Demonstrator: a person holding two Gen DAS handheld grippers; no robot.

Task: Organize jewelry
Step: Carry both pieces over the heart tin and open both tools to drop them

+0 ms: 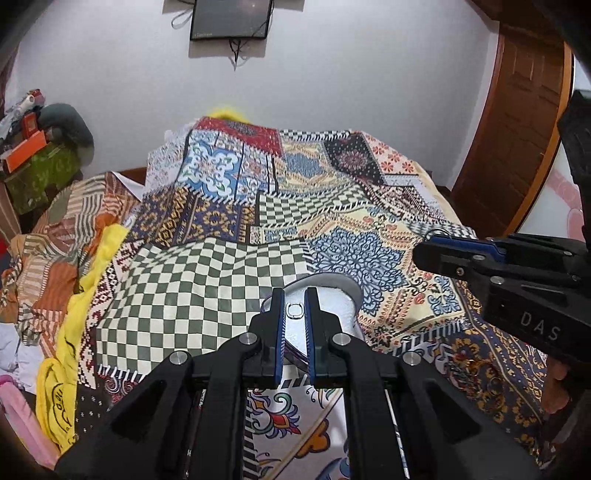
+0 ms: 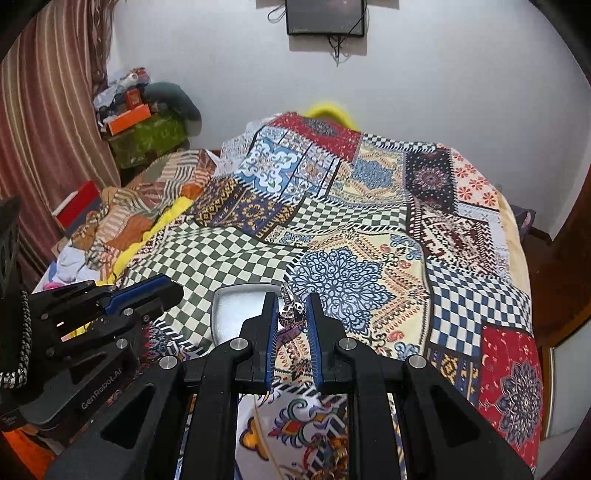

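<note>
Our right gripper (image 2: 291, 314) pinches a silver ring (image 2: 289, 309); left gripper (image 1: 294, 314) closed, empty, above tray (image 1: 334, 291).
Light, hard, slippery: we judge the band safest.

Home bedroom — bed under patchwork spread (image 1: 332, 206), curtain (image 2: 48, 122), wall-mounted screen (image 2: 325, 16).

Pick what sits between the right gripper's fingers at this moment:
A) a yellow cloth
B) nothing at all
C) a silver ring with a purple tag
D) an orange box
C: the right wrist view shows a silver ring with a purple tag pinched between the nearly closed blue fingers of the right gripper, above the patchwork bedspread and beside the grey tray.
</note>
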